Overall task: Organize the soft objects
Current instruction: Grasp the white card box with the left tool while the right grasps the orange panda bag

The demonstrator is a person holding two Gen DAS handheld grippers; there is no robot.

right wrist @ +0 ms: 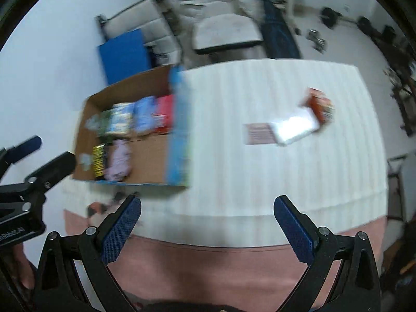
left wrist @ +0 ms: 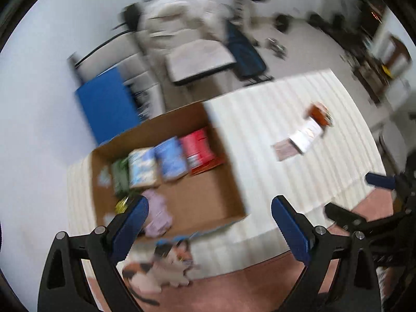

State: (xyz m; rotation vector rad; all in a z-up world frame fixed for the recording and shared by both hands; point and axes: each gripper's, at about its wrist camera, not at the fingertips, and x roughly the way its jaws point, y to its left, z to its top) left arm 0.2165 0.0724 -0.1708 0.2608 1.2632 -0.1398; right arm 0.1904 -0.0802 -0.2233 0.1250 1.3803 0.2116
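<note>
- Both grippers, left gripper (left wrist: 209, 223) and right gripper (right wrist: 207, 221), have jaws spread wide, holding nothing.
- The soft packs (left wrist: 169, 156) sit in the box (left wrist: 208, 197); more packs (right wrist: 293, 127) lie on the table (right wrist: 234, 156).
- A fast, blurry grab could miss or knock one off.

White ribbed cover (left wrist: 273, 140) over bench; pink edge (right wrist: 208, 267) exposed at near side; blue panel (left wrist: 108, 109) against wall behind bench; beige recliner (left wrist: 192, 44) beyond it; dark weights (right wrist: 330, 15) on floor, far right; all blurred.
</note>
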